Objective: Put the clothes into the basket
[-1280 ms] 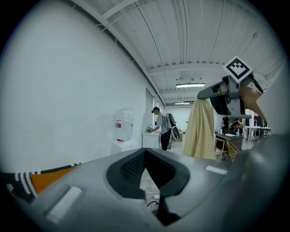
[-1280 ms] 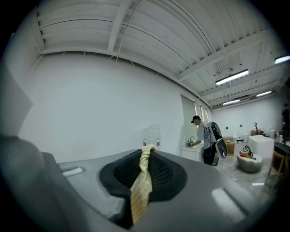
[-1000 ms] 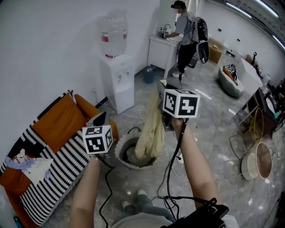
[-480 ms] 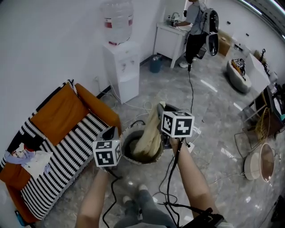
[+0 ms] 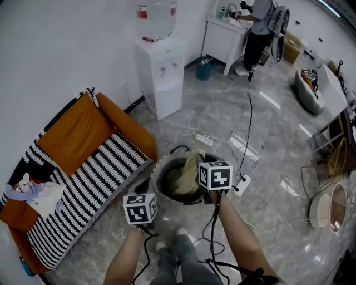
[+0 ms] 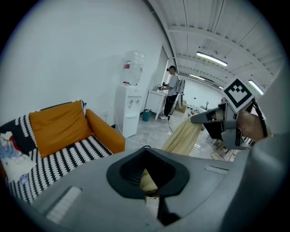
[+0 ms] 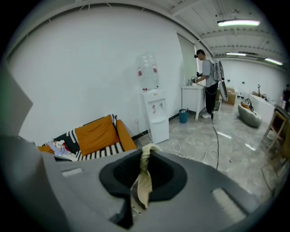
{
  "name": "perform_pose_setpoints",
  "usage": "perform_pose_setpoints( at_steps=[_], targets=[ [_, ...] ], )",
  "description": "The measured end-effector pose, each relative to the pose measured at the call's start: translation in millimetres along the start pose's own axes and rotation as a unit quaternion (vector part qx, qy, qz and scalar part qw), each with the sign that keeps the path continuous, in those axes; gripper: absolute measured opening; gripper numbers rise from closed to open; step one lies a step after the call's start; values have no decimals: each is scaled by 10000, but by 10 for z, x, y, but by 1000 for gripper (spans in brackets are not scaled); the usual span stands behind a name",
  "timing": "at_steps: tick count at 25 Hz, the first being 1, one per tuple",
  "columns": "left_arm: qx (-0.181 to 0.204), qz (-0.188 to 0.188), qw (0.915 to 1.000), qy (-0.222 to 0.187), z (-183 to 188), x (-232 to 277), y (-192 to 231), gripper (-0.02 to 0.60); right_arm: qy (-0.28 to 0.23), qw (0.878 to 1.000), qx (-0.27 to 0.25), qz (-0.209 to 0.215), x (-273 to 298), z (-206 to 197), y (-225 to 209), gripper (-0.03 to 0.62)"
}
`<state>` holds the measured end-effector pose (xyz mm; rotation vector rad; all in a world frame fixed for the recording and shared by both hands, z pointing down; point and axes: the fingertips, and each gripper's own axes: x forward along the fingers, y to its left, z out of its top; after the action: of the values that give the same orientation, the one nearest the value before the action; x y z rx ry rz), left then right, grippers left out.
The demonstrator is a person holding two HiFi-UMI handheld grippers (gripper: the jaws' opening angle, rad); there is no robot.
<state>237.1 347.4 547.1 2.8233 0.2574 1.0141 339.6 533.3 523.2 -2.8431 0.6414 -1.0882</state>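
Cloth (image 5: 188,170), pale yellow, soft and creased, hung in a long twisted fold from the right gripper (image 5: 201,166) near the middle of the head view. The lower end of the cloth lay inside the basket (image 5: 157,173). This was a round woven basket with a thick pale rim and a dark inside, and it stood on the floor just below the middle of the frame. In the right gripper view the jaws were closed on the cloth (image 7: 144,176). A narrow rope-like part rose above the pinch and a flat tongue hung below it.

The left gripper (image 5: 143,185) was at the lower left of the basket, just beside its rim and apart from the cloth. In the left gripper view its grey jaws stood together. A small pale yellow patch showed at their seam, and I could not tell what it was.

The floor (image 5: 278,139) was grey stone with a glossy shine, and thin white cables (image 5: 239,142) lay on it in loops. At the left stood a sofa (image 5: 83,139) with orange cushions and a black-and-white striped cover, and a small heap of clothes (image 5: 33,192) lay on its lower left end. At the top a white box-shaped water dispenser (image 5: 164,72) carried a clear bottle (image 5: 157,14).
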Motion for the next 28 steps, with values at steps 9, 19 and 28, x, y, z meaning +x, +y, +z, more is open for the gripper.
perform_pose_setpoints(
  at_steps=[9,19,28],
  targets=[
    [-462,308,9984,131,-189,384,351,6,583,9980,183,183,623,-519,33,35],
    [-903,455,9932,581,-718,675,508,6,1245,9920,154,166,1131,-994,9,101],
    [-1098,689,9894,657,-829,594,631,6,1413,9898,146,108,1039,-1159,-100,123]
  ],
)
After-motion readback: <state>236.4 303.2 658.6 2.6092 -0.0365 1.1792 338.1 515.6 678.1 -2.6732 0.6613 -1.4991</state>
